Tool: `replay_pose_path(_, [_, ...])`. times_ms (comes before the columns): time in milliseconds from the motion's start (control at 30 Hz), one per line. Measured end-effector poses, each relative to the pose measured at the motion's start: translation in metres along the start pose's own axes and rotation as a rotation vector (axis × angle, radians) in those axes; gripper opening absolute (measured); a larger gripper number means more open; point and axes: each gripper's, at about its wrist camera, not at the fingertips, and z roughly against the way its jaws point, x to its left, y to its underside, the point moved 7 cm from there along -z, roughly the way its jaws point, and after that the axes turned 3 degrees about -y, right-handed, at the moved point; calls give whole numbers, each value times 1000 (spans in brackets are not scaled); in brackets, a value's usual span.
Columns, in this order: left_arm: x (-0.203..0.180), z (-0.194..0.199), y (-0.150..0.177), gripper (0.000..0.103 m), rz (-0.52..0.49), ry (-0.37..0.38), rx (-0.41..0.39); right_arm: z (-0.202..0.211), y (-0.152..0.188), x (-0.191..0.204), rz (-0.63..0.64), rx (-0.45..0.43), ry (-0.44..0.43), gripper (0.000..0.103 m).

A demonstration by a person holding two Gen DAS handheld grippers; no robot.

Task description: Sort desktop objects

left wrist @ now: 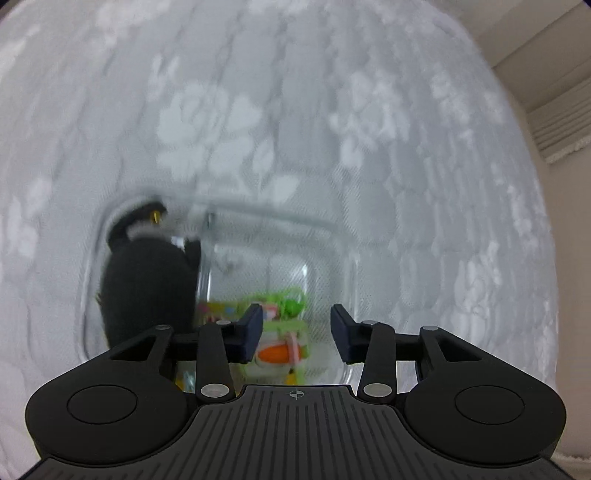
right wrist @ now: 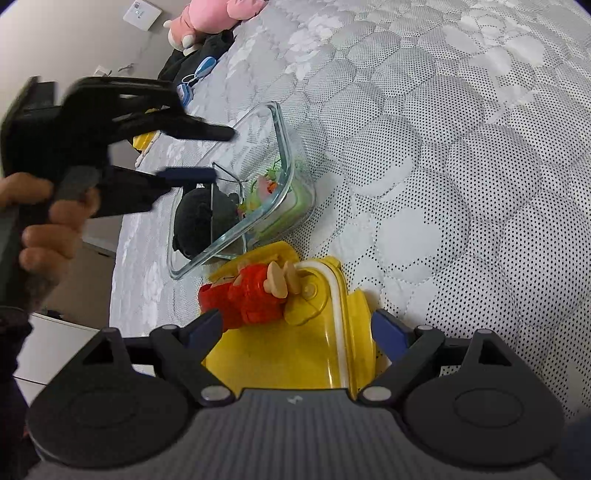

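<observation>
Left wrist view first: black plush at 9 o'clock, standing inside the glass box, pressed to its left wall. Green packet at 6 o'clock in the box, orange carrot print showing between the fingers. Left gripper hovering over the box, jaws spread apart, nothing between them. Quilt filling everything from 9 through 12 to 3 o'clock, blurred.

Over to the right wrist view: hand at 9 o'clock wrapped round the left gripper, fingers parted, tips above the box's near rim. Glass box just left of centre, plush and green packet both inside. Red figure at 6 o'clock, lying on the yellow lid, just beside the box corner. Right gripper straddling the lid, jaws wide; contact with the lid impossible to tell. Pink plush far off at 11 o'clock. Dotted quilt across 1 to 4 o'clock.
</observation>
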Motion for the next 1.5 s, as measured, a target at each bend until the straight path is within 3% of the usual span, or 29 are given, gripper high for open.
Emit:
replay_pose_path(67, [5,-8,1,44,32,-22,16,0,0,1,0,0,-10,89])
replay_pose_path(167, [4,4,4,45,33,28,-22,3,-2,4,7,-18,-34,88])
replay_pose_path(300, [9,46,50,49,-129,0,-80,18,-7,12,73,-90,-57,81])
replay_pose_path(400, [23,71,97,54,-224,-2,-13,32,-20,28,146,-130,-86,82])
replay_pose_path(467, [38,81,124,55,-261,-10,70,36,-36,46,281,-140,-94,89])
replay_pose_path(533, [51,91,142,63,-313,-44,133,26,-53,64,419,-111,-41,89])
replay_pose_path(600, [58,100,150,76,-384,-99,159,12,-67,82,524,-75,-8,84])
replay_pose_path(733, [57,116,158,79,-503,-165,163,-30,-77,109,657,-10,16,38])
replay_pose_path(767, [53,120,158,79,-528,-175,151,-41,-79,115,690,5,22,33])
replay_pose_path(867, [40,126,154,83,-602,-198,108,-79,-89,116,743,15,63,33])
replay_pose_path(1133, [21,126,151,87,-723,-247,113,-126,-114,96,654,65,13,33])
replay_pose_path(1300, [18,115,151,87,-741,-249,148,-136,-115,87,582,84,-8,28])
replay_pose_path(1500, [16,113,149,90,-736,-256,143,-144,-102,84,627,95,7,15])
